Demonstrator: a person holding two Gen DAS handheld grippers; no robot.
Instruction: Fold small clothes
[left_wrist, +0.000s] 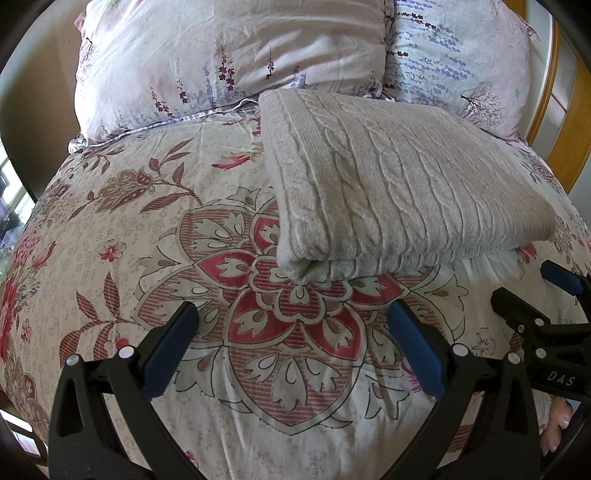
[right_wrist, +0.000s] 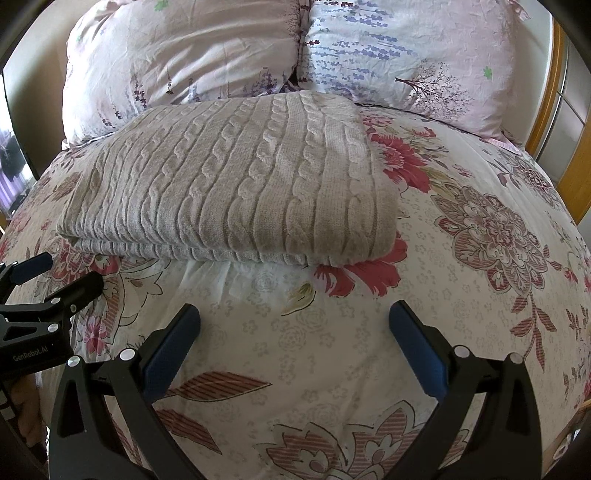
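Folded grey cable-knit sweater (left_wrist: 399, 184) is lying on a floral bedspread (left_wrist: 147, 236), ahead of two empty grippers.

Both the left gripper (left_wrist: 291, 325) and right gripper (right_wrist: 293, 325) are hovering with jaws spread wide, holding nothing, just short of the sweater's near folded edge. The sweater's long axis is running across both grippers, with pillows (right_wrist: 177, 59) beyond it. Neither gripper is looking clearly nearer.

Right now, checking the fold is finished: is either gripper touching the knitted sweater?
Apart. In the left wrist view, bare duvet separates the open left gripper from the sweater; the right wrist view shows the same gap for the right gripper.
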